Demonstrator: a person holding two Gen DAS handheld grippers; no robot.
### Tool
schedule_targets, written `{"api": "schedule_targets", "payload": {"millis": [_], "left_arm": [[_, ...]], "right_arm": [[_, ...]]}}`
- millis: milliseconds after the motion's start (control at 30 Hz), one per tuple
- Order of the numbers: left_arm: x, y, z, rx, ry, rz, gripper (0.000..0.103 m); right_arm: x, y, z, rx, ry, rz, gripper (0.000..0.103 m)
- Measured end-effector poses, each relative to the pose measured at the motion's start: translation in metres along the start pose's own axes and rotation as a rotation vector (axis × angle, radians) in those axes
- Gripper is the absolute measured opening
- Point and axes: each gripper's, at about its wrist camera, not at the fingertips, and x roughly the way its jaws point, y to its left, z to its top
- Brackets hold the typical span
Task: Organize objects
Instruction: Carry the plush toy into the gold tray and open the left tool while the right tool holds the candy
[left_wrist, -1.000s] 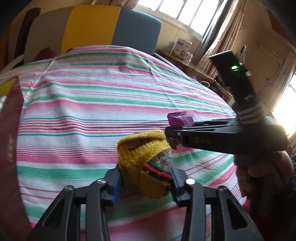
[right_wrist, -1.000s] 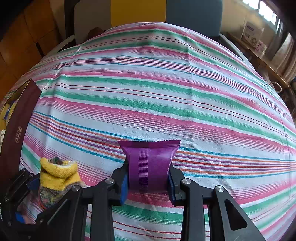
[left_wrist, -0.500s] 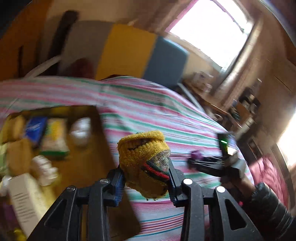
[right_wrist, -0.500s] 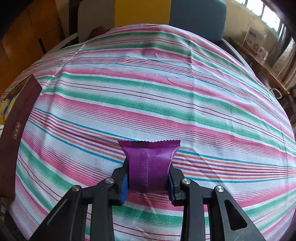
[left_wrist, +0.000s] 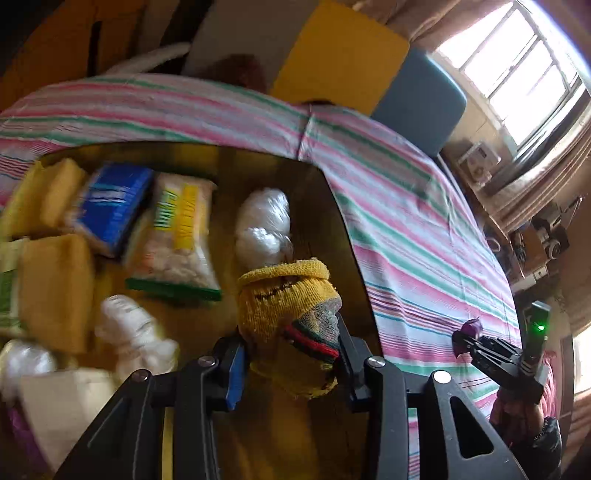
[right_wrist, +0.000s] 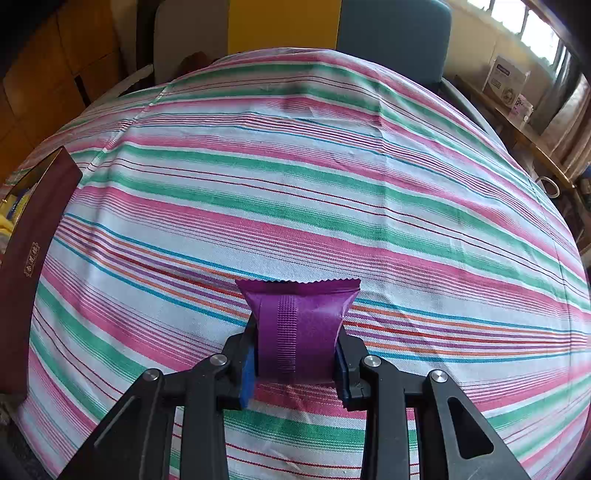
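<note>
A rolled yellow sock (left_wrist: 284, 295) with a grey, red and green cuff sits between the pads of my left gripper (left_wrist: 290, 354), hanging over the open dark box (left_wrist: 347, 229). The jaws are opening, with the sock still pinched between them. My right gripper (right_wrist: 295, 354) is shut on a purple snack packet (right_wrist: 299, 317), held just above the striped tablecloth (right_wrist: 295, 166). The left wrist view shows that right gripper (left_wrist: 476, 343) far right with the purple packet (left_wrist: 467, 328) at its tip. The box (right_wrist: 33, 240) lies at the left edge of the right wrist view.
Inside the box lie a blue packet (left_wrist: 110, 206), a yellow-and-white snack bag (left_wrist: 177, 236), a white plastic bundle (left_wrist: 266, 225), yellow sponges (left_wrist: 55, 291) and a white item (left_wrist: 133, 332). Chairs (right_wrist: 280, 26) stand behind the table. A shelf with a carton (right_wrist: 508, 81) is at right.
My left gripper has swung left with the sock, from over the tablecloth to over the open box, rolling as it went. The right gripper and purple packet have stayed put.
</note>
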Motion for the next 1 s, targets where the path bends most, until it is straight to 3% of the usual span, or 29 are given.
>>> {"api": "schedule_targets", "payload": {"millis": [100, 233, 500, 567, 700, 767, 1000], "left_arm": [[0.016, 0.004, 0.004, -0.027, 0.017, 0.040, 0.044], [0.018, -0.005, 0.007, 0.039, 0.001, 0.091, 0.049], [0.008, 0.003, 0.003, 0.035, -0.014, 0.104, 0.051], [0.005, 0.003, 0.005, 0.052, -0.022, 0.114, 0.054], [0.004, 0.003, 0.007, 0.063, -0.021, 0.091, 0.073], [0.000, 0.001, 0.006, 0.064, -0.019, 0.094, 0.073], [-0.051, -0.018, -0.011, 0.172, -0.199, 0.206, 0.072]], "right_arm": [[0.001, 0.000, 0.000, -0.002, -0.001, -0.002, 0.034], [0.001, -0.001, 0.000, -0.003, -0.001, -0.002, 0.034], [0.003, -0.001, 0.001, -0.008, -0.001, -0.001, 0.035], [0.002, -0.001, 0.001, -0.008, -0.002, -0.002, 0.035], [0.002, -0.001, 0.002, -0.009, -0.003, -0.003, 0.036], [0.002, 0.000, 0.003, -0.010, -0.002, -0.004, 0.036], [0.001, 0.004, 0.007, -0.014, -0.001, -0.008, 0.036]]}}
